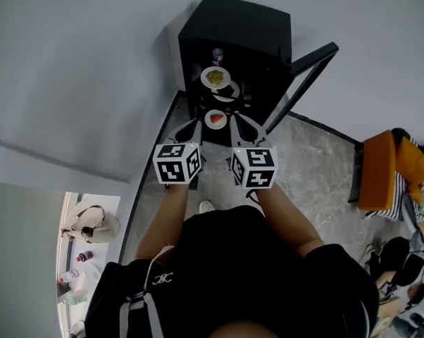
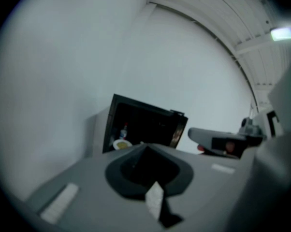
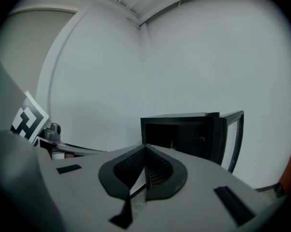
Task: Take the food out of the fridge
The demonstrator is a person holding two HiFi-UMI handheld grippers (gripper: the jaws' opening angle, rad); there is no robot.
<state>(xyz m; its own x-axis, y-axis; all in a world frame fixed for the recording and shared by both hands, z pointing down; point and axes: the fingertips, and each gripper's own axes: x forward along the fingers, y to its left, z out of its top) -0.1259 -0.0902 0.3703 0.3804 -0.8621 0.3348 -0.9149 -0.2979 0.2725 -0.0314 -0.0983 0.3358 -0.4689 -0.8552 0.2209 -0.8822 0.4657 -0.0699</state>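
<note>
A black mini fridge [image 1: 233, 30] stands on the floor against the wall with its door [image 1: 309, 69] swung open to the right. Inside I see a can [image 1: 217, 55], a plate of yellow-green food [image 1: 215, 77], a dark dish [image 1: 229, 92] below it, and a plate with red food [image 1: 215, 119] lowest. My left gripper [image 1: 195, 124] and right gripper [image 1: 236, 118] are side by side just in front of the opening, both shut and empty. In the left gripper view the fridge [image 2: 150, 122], can [image 2: 124, 129] and yellow plate [image 2: 121, 144] lie ahead. The right gripper view shows the fridge [image 3: 184, 132] beyond its shut jaws.
The open glass door [image 3: 232, 139] stands out at the fridge's right. An orange seat with striped cloth [image 1: 391, 171] and dark bags [image 1: 402, 259] sit at the right. A beige bag [image 1: 92, 224] and bottles [image 1: 78, 263] are at the lower left. A white wall runs behind the fridge.
</note>
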